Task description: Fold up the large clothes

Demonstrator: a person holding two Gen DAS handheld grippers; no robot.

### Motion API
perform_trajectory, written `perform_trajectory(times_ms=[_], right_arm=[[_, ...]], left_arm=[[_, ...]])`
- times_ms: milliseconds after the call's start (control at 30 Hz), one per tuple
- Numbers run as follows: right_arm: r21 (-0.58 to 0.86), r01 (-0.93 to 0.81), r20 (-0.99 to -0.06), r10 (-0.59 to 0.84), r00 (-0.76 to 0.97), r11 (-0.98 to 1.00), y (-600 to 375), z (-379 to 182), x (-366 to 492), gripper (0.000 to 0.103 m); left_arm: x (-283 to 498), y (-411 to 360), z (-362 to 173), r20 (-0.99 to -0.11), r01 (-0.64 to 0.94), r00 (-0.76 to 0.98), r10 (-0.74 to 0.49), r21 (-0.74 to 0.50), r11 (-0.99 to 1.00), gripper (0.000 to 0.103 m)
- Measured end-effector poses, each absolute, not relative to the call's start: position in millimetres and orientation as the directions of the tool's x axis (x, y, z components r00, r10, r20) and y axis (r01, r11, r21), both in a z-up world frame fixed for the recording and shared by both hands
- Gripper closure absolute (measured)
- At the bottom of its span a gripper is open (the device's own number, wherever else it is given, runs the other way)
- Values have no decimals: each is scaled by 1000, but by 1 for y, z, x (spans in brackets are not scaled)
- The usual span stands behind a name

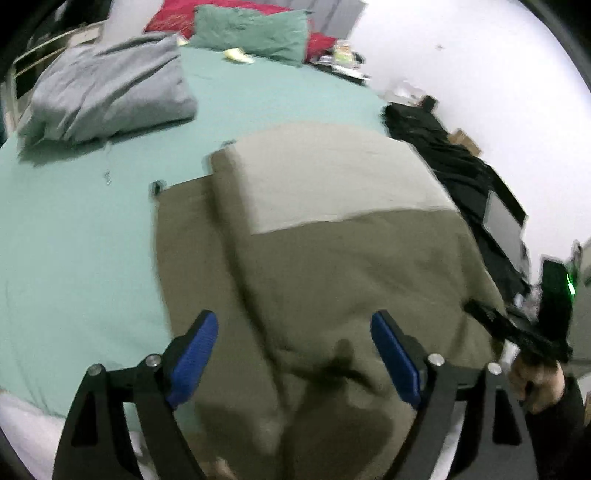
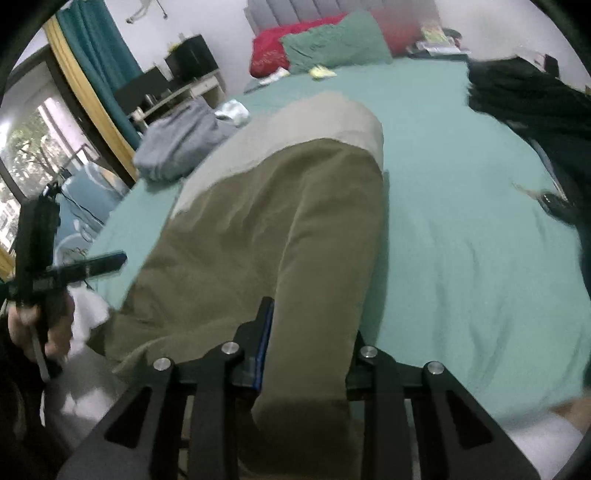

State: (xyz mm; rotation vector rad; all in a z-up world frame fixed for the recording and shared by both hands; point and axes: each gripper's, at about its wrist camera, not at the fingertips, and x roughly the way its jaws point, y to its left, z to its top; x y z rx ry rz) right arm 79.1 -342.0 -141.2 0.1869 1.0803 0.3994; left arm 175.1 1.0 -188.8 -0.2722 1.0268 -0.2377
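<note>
An olive and light-grey garment lies spread on the green bed sheet. My left gripper is open with blue pads, hovering over the garment's near olive part, holding nothing. My right gripper is shut on a thick fold of the olive cloth at the garment's near right edge; the fold rises between the fingers and hides the right pad. The right gripper also shows at the right edge of the left wrist view. The left gripper shows at the left of the right wrist view.
A crumpled grey garment lies at the far left of the bed. Green and red pillows sit at the head. Black clothing lies along the right side. A window and teal curtain stand beyond the left edge.
</note>
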Motion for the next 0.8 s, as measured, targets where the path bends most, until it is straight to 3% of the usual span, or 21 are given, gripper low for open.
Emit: perform_trajectory(times_ms=[33,100,200,267,367,400,533,667,800], right_arm=[[350,-213,-819,408,404,912,-351,-148,75,71],[354,-186,-819,400,411,917,-360,-155,72,51],[317,-189,-815,369,447,929,-361,-151,72,37],[289,-202,-805,351,478,936,-360,-141,75,35],[309,-223,-764,381,521,925,-368,-130,90,31],[319,-227,-758,391,522,920,-371,-128,97,31],[339,-221,-764,405,502,914,-367,-137,136,31],[354,-193,-791,403,460,915,-356,-159,167,31],[375,-179,-790,415,451,909,-355,-173,175,25]], left_arm=[[176,6,-195,-816,38,493,-300,-325,945,14],[179,18,-212,-843,-46,476,-251,-309,950,14],[180,40,-228,-850,-117,474,-231,-321,940,9],[183,52,-235,-849,-156,479,-223,-332,930,5],[194,67,-249,-832,-184,461,-310,-431,883,4],[200,68,-255,-809,-172,448,-380,-495,852,3],[214,58,-256,-766,-107,459,-450,-550,828,0],[228,40,-251,-669,1,446,-595,-664,748,0],[248,2,-256,-744,72,353,-567,-583,809,0]])
